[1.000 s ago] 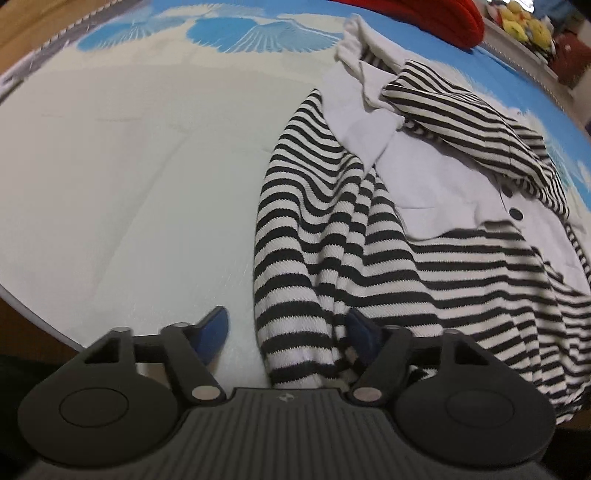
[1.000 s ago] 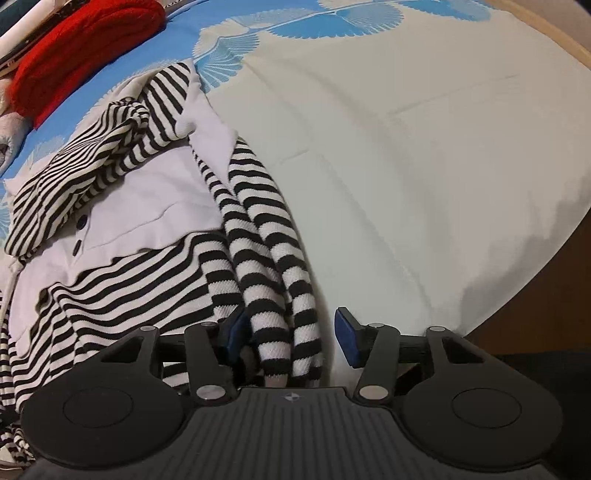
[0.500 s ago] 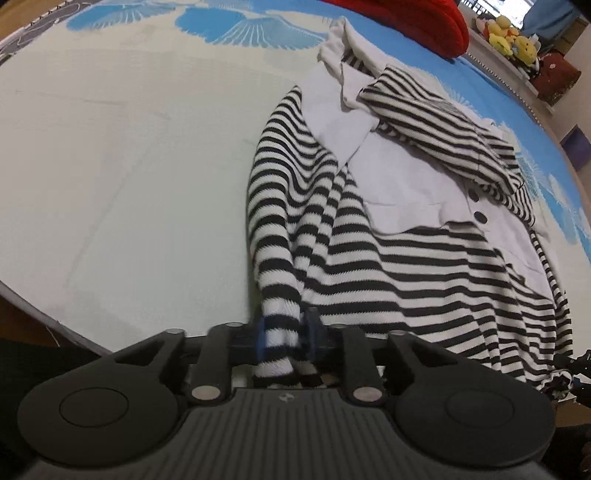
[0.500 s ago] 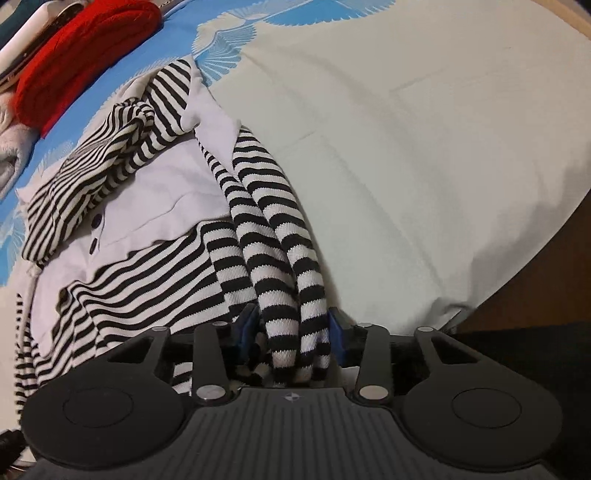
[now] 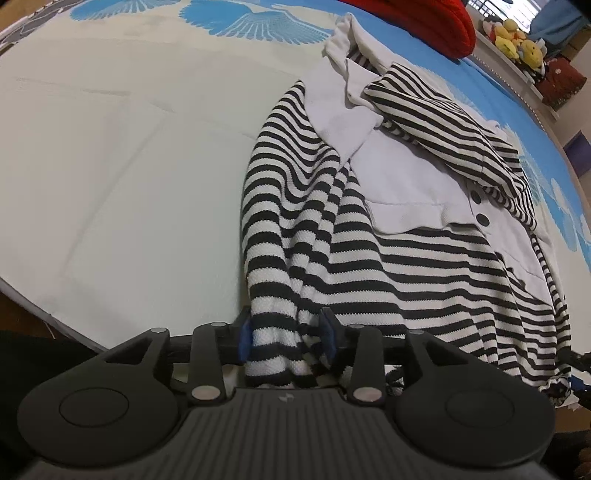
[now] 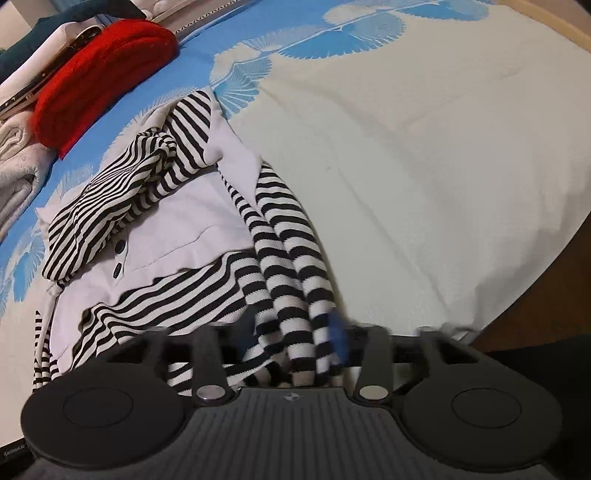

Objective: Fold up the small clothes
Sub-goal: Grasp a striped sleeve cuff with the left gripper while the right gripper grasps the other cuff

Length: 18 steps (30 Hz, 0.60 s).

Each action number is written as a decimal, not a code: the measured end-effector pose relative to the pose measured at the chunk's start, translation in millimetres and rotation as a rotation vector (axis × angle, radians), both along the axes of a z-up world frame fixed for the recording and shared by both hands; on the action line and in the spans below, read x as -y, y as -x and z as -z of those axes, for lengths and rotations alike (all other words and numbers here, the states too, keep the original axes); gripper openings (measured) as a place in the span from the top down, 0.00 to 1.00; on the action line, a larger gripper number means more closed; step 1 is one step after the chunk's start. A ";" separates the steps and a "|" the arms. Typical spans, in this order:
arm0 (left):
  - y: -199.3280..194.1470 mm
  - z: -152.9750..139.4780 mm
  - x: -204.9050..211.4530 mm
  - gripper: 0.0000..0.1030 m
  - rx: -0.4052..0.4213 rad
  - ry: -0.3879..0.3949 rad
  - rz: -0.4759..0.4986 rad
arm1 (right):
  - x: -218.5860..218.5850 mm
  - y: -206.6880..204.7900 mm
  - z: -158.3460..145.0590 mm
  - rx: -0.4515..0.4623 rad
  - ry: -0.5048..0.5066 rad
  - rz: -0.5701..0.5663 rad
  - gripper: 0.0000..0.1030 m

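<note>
The black-and-white striped knit cardigan with a white shirt-style front panel (image 5: 424, 236) lies spread on the pale bed cover with blue fan prints (image 5: 129, 166). Its long axis runs from the lower centre of each wrist view, at the near edge of the bed, up toward the collar in the upper part of the frame.

The left gripper (image 5: 286, 338) straddles one striped sleeve cuff (image 5: 271, 332) at bottom centre. The right gripper (image 6: 295, 341) straddles the other bunched sleeve end (image 6: 295, 332). Both sets of jaws have just been opening, half-wide now, with the fabric between them. Whether the pads press the fabric is hard to judge, more so in the motion-blurred right view.

Each hand is nearest its own sleeve, and the body lies ahead and inward, so the fold probably goes forward over the panel.

The left view alone shows yellow plush toys (image 5: 517, 33) at upper right. The right view alone shows a red knitted garment's full shape (image 6: 103, 74) and folded pale towels (image 6: 18, 155) at upper left.
</note>
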State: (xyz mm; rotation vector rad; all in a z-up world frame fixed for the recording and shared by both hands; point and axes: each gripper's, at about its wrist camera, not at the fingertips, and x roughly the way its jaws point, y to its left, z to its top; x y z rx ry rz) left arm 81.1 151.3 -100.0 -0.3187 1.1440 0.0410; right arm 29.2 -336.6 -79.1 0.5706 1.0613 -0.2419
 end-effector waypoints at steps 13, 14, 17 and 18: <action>-1.7 0.9 11.6 0.80 0.012 -0.085 0.051 | -8.8 0.4 17.1 -0.073 0.028 -0.052 0.79; -1.4 0.4 13.2 0.85 0.018 -0.085 0.060 | -8.9 1.4 15.8 -0.068 0.030 -0.056 0.82; -0.3 -1.0 14.6 0.86 0.027 -0.090 0.061 | -11.9 2.5 11.2 -0.057 0.040 -0.070 0.83; 0.0 -0.9 14.2 0.85 0.026 -0.088 0.058 | -12.4 2.6 10.4 -0.056 0.042 -0.075 0.83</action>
